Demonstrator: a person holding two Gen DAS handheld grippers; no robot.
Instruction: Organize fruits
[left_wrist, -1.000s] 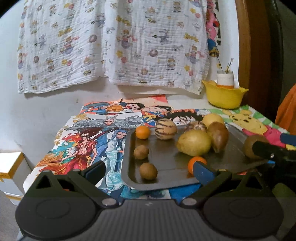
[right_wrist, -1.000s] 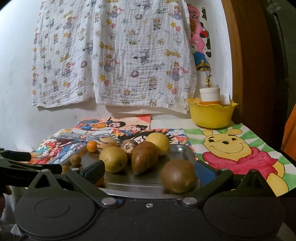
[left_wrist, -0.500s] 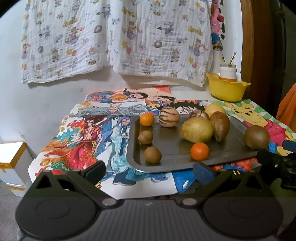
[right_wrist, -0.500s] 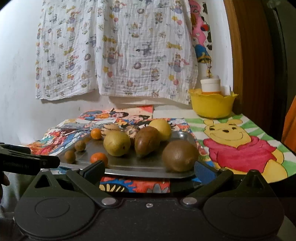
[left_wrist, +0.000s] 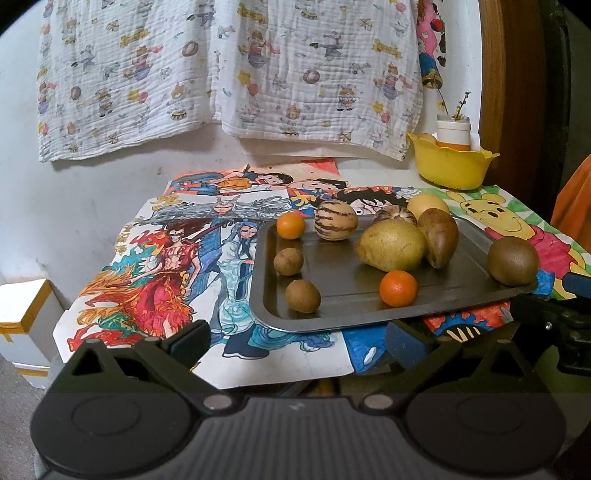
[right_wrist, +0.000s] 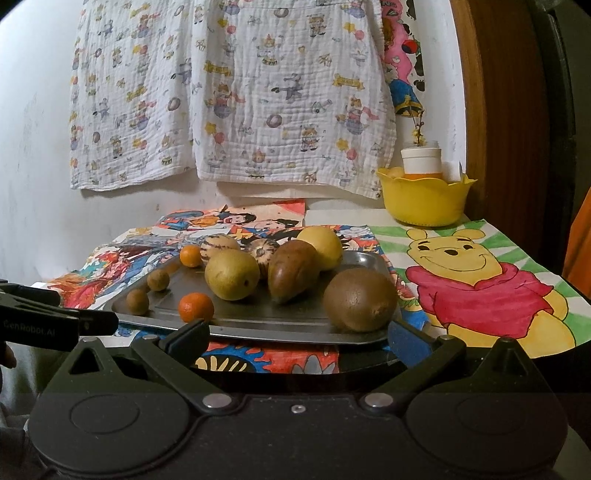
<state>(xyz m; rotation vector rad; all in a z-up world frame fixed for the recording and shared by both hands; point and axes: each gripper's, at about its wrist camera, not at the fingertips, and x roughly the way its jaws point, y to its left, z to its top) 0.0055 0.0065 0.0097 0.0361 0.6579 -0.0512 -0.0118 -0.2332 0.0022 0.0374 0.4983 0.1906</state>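
Both the left gripper (left_wrist: 297, 338) and right gripper (right_wrist: 295, 334) are wide open, holding nothing. A bump to the tray (left_wrist: 436, 301) could roll the round kiwi (left_wrist: 513, 260) off its near right corner.

The yellow fruit (left_wrist: 428, 205) sits half hidden behind the brown pointed fruit (left_wrist: 439, 236); the second striped fruit (right_wrist: 263, 250) peeks between others; the yellow bowl (right_wrist: 424, 201) hides its contents, mostly; the right hand-held gripper (left_wrist: 546, 314) is cut off at the frame edge.
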